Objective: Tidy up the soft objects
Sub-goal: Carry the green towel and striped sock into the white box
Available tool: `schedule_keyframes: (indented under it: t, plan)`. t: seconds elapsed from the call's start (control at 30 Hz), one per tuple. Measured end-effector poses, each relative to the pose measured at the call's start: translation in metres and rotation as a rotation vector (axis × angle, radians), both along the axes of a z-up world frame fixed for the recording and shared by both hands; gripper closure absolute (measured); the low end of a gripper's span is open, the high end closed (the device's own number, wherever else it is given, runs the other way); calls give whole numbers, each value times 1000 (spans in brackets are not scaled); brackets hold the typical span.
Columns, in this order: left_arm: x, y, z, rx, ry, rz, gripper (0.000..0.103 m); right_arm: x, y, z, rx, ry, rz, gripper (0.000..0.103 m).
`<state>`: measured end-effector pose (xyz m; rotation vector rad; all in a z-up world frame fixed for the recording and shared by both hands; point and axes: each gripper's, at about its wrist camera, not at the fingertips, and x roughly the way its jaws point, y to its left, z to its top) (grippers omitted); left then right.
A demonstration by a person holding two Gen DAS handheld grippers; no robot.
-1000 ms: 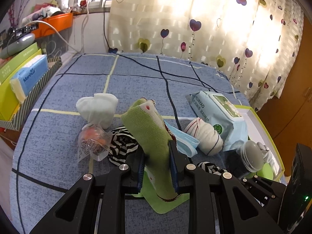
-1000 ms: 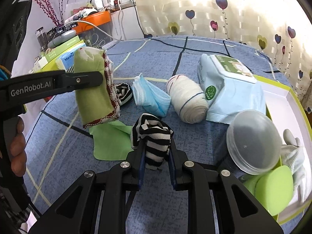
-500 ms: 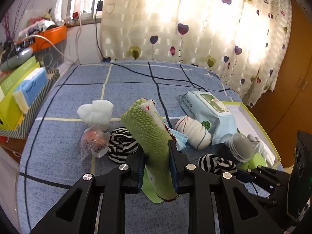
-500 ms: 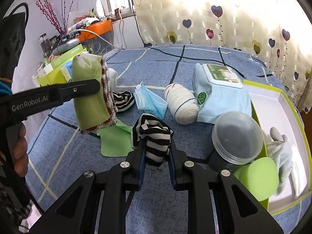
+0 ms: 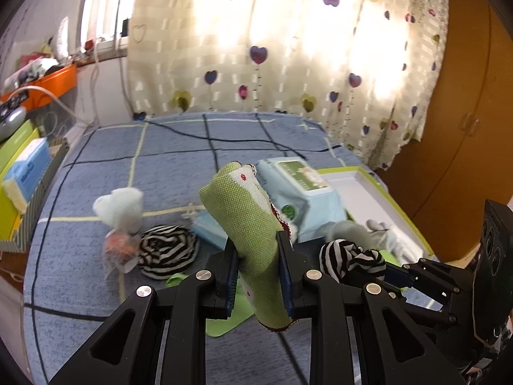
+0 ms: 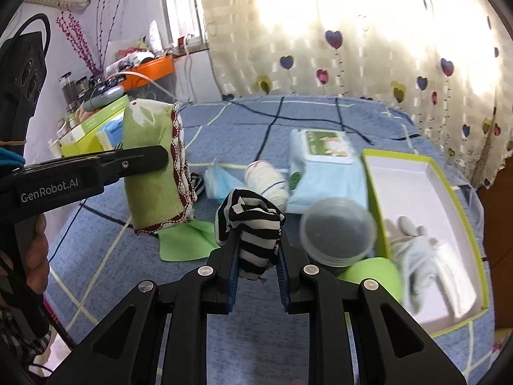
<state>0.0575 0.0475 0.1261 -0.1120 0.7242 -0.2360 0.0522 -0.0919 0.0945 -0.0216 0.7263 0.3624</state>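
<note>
My left gripper [image 5: 258,276] is shut on a folded green cloth [image 5: 248,224] with red-trimmed edge, held upright above the blue bed. It also shows in the right wrist view [image 6: 157,166]. My right gripper [image 6: 256,276] is shut on a black-and-white striped sock [image 6: 253,224], seen in the left wrist view [image 5: 349,256] too. A white box with green rim [image 6: 461,199] lies at the right and holds a pale grey glove [image 6: 416,250]. A second striped sock [image 5: 166,252] lies on the bed.
On the bed [image 5: 160,166] lie a wipes pack [image 6: 323,163], a white rolled sock [image 6: 266,183], a blue face mask [image 6: 218,183], a clear round container [image 6: 336,231], a green cloth [image 6: 186,240], a white bundle [image 5: 120,205] and a bagged orange item [image 5: 120,247]. Boxes stand at left [image 5: 22,166].
Both grippers have lifted and moved right toward the box, each keeping its item. The view is now higher above the bed.
</note>
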Motion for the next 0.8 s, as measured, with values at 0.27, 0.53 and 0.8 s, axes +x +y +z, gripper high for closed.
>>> schedule_keyframes:
  t: [0.27,0.53,0.8]
  plan:
    - [5,-28,9,1,-17,-82,82,-4,-30,9,-6,-15,-77,82]
    - [13,-53,14,-22,-12,-159,82,-8,-57,15,-6,-25,-138,82]
    - [31,-89,17,-50,7,-253,82,-10,-97,19,-24,-21,-251,82]
